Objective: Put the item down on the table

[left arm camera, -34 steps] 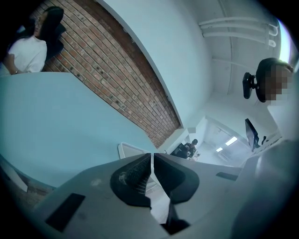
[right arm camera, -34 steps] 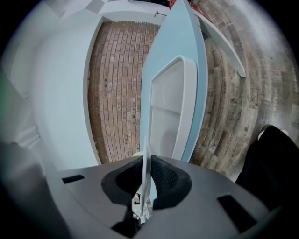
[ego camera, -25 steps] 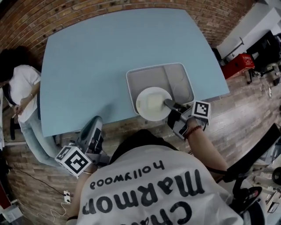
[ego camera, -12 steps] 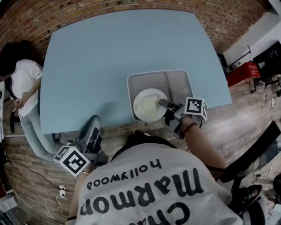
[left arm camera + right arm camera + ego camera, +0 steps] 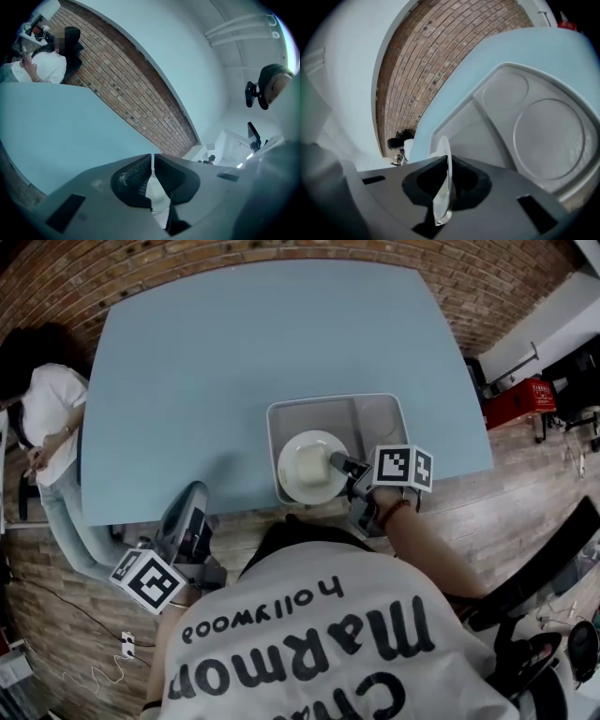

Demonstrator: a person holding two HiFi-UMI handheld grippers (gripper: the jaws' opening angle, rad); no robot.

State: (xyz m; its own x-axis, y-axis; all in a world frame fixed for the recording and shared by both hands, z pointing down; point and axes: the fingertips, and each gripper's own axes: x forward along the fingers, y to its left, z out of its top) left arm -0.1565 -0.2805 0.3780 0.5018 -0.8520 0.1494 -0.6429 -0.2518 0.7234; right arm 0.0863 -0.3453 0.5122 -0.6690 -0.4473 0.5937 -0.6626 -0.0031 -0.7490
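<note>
In the head view, the right gripper (image 5: 336,463) holds the white round plate (image 5: 307,468) by its right rim, above the near-left part of the grey compartment tray (image 5: 328,401). The tray sits at the near edge of the light-blue counter (image 5: 234,362). Over the last second the plate and gripper have drifted a little leftward across the tray. They have not settled, so we judge the put-down still unfinished, and the plate hangs over the tray, not over bare counter. The left gripper (image 5: 192,498) hangs below the counter's near edge, well apart from it all.

In the left gripper view the jaws are pressed together on nothing. Beyond them lie only counter, a brick wall (image 5: 140,98) and a bystander (image 5: 42,65) at the far corner.

In the right gripper view the jaws pinch the plate edge-on, with the tray's round recesses just past it.

From above we cannot tell whether the plate's underside touches the tray. The right gripper view cuts off the plate's far side, and a paler patch at the plate's centre is too faint to name.
</note>
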